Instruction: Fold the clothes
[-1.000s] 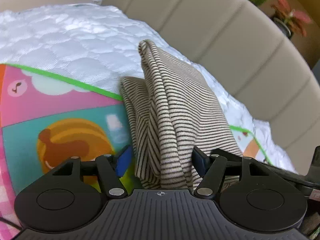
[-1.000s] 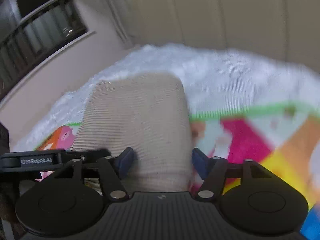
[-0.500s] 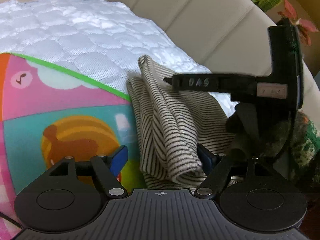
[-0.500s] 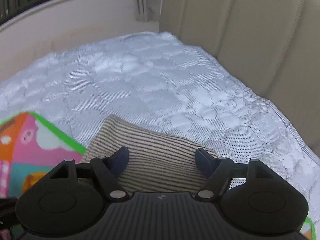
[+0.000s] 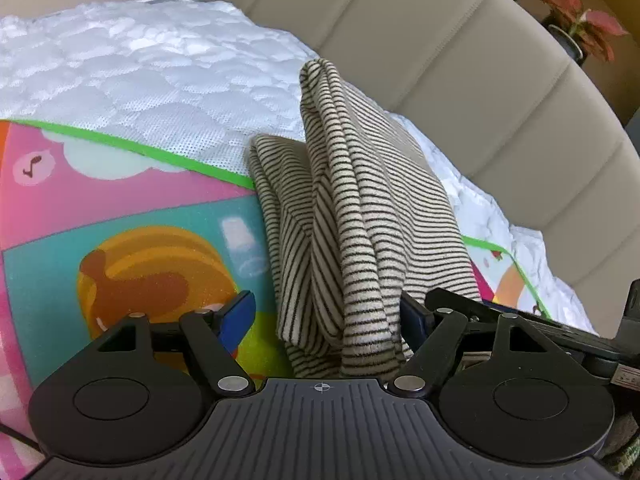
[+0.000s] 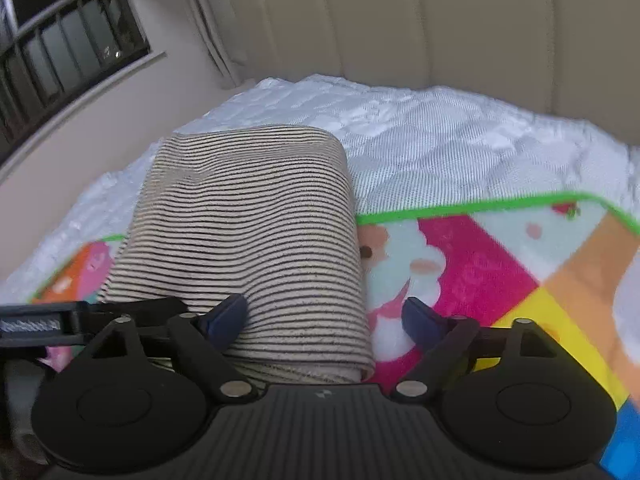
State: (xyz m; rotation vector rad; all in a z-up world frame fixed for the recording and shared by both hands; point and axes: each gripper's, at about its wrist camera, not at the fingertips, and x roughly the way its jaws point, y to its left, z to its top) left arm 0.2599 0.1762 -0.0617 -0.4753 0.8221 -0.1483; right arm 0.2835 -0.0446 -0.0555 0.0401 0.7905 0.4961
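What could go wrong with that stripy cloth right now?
The folded striped garment stands bunched with several loose layers between the open left gripper, so a pinch might catch only some and undo the fold. It also straddles the colourful mat edge and the white quilt, so it may settle unevenly.

Left black hand-held gripper [image 5: 328, 316], blue-padded fingertips [image 5: 238, 314], points forward and low, jaws spread wide, neither pad pressing anything. Right black hand-held gripper [image 6: 324, 316], dark blue fingertips [image 6: 416, 318], likewise level and low, jaws parted wide. Each gripper's body shows at the edge of the other's view.
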